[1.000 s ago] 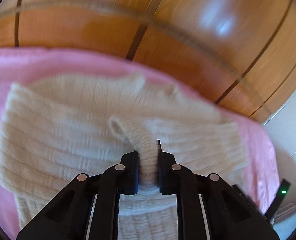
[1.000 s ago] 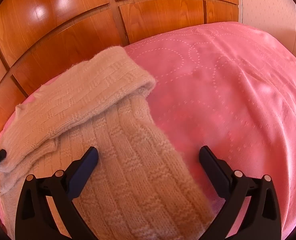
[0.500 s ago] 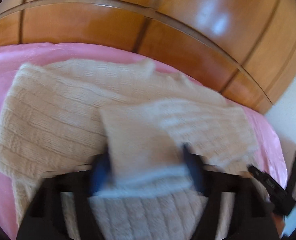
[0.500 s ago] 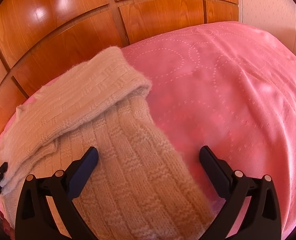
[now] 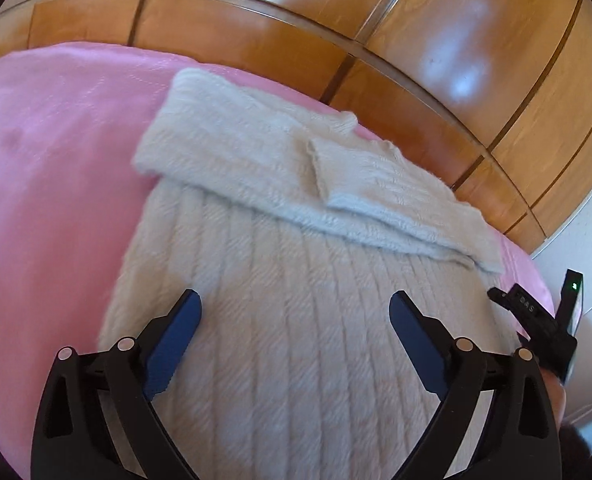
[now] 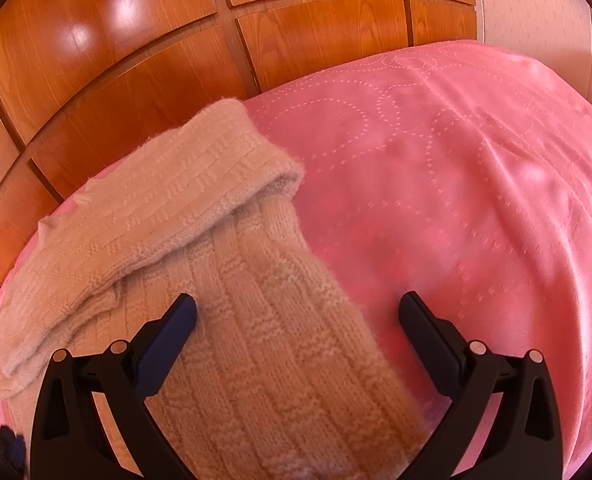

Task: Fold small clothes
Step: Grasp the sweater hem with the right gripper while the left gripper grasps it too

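Both the left claw [image 5: 295, 314] and right claw [image 6: 297, 316] gape empty over the sweater [image 5: 296, 340], the left's jaws opening; its loose folded sleeves [image 5: 296, 172] could slide apart

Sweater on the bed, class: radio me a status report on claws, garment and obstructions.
Left claw opening, nothing gripped. Right claw open, empty. Cream sweater on pink bedspread, sleeves folded across top. Nothing in the way.

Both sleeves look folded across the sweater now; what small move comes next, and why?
Probably lower both tongs, left still opening and right open, to the sweater's near part and grip it, since both sleeves already lie across the top, leaving the body unfolded.
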`<state>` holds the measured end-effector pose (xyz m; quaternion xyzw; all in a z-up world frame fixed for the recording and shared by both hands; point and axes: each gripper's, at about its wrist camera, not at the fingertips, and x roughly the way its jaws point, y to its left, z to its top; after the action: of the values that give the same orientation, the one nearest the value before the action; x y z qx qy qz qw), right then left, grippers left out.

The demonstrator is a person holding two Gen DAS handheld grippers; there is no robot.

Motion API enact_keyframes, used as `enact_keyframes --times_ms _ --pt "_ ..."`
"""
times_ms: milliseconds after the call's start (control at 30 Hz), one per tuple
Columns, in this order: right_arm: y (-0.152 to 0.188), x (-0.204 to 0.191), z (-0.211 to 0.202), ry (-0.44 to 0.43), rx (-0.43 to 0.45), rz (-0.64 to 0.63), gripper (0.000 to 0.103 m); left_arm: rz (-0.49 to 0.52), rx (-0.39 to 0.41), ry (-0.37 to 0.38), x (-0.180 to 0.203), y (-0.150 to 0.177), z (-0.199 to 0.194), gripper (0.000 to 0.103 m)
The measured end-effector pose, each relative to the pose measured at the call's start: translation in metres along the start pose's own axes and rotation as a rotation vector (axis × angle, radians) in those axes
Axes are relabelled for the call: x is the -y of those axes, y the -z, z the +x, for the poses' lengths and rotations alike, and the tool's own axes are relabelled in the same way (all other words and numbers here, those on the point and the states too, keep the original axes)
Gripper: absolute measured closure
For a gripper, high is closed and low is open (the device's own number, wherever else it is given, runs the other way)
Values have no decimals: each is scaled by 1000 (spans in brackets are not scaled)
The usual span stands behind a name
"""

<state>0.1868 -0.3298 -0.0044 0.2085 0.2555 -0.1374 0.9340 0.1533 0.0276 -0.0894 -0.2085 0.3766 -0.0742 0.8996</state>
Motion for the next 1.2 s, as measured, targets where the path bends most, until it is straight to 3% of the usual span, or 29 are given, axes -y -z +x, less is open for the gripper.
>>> enact_keyframes --times_ms 267,400,600,733,867,1200 --pt "-4 0 -1 -16 -40 -14 2 80 -7 -74 -6 16 -35 9" --pt "-3 13 -14 -143 -79 -35 2 74 -21 -117 -30 26 -50 9" --pt "17 53 -56 -454 -108 -13 4 128 -7 -92 -43 46 -67 9" --pt "33 79 -77 -499 -123 -35 25 193 -2 -98 -37 58 -73 9" --pt "49 97 -86 -545 -170 -11 39 200 -24 -21 -38 62 -82 9" --pt "87 123 -114 -633 -204 -2 47 170 -112 200 -42 85 -102 23"
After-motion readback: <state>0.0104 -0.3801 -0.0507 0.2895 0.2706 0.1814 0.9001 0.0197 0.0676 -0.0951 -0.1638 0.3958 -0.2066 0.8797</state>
